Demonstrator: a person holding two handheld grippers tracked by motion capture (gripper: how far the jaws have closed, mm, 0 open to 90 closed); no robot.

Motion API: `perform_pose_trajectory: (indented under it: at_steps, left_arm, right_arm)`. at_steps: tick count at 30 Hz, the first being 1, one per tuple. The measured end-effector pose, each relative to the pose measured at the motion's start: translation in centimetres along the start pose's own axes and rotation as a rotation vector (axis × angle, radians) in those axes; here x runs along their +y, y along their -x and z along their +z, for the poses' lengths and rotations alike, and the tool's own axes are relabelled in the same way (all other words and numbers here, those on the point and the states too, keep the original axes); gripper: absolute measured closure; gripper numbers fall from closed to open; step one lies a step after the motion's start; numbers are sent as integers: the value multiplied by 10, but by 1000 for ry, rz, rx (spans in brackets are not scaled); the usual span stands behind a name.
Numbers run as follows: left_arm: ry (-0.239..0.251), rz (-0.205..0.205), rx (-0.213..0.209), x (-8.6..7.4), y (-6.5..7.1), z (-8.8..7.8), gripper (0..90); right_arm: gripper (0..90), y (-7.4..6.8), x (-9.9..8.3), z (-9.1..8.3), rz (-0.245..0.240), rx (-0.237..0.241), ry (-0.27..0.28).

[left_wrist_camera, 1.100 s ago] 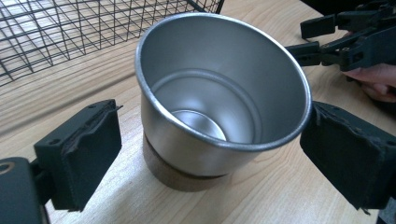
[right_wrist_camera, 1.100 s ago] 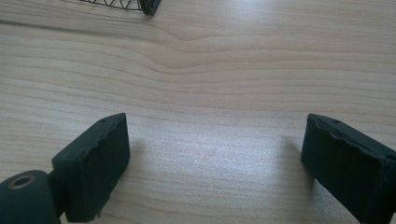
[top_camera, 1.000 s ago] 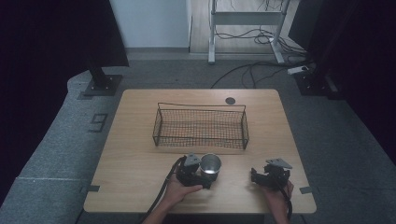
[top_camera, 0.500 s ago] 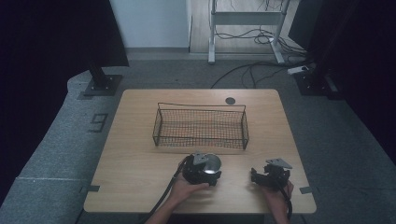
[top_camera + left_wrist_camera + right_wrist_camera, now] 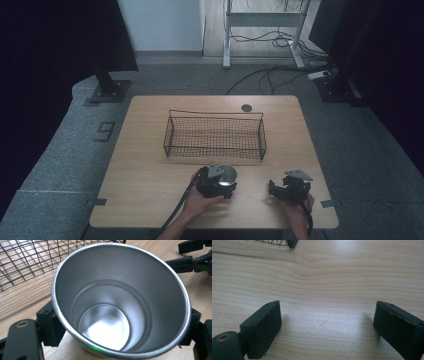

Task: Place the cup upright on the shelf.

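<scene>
Steel cup (image 5: 226, 174) sits near the front edge of the wooden table (image 5: 150, 170), just in front of the wire basket (image 5: 215, 135) and apart from it; from the high view the left gripper (image 5: 222, 181) is wrapped around the cup, its grey plate and black body covering most of the cup so that little more than the rim shows; the person's left hand (image 5: 200, 202) holds it from behind, forearm cut off at the bottom edge; off to the right, well apart, the right gripper (image 5: 279, 189) rests low over bare wood in the right hand (image 5: 297, 206), too small here to read how its jaws stand; over to the left gripper view, and the cup (image 5: 120, 302) fills the middle, mouth towards the camera, shiny and with nothing inside, a black pad (image 5: 50, 322) pressed to its wall on one side and another at the far side half hidden behind the rim, so the jaws are clamped on the cup; its base is cut off at the bottom edge; basket mesh (image 5: 27, 260) at top left, the other gripper's jaws poking in at top right; now the right gripper view, jaws spread wide with nothing between the pads (image 5: 265, 325) but bare tabletop (image 5: 324, 285); only a corner of the basket (image 5: 290, 243) peeks in at the top.
</scene>
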State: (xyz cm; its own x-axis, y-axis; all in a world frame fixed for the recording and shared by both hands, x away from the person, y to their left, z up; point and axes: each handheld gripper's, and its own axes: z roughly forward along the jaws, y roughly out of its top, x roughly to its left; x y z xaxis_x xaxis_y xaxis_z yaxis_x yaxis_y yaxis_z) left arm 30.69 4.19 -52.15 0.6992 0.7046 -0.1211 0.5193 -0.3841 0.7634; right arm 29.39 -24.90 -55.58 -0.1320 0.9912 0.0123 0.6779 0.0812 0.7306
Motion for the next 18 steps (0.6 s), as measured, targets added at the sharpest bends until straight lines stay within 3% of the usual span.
perform_pose_trajectory:
  at_steps: [9,18]
  left_arm:
    - [32,-4,-13,3,-2,-11,175]
    - [60,-7,2,13,-13,-23,175]
  right_arm:
    - [77,0,0,0,0,0,0]
    - [77,0,0,0,0,0,0]
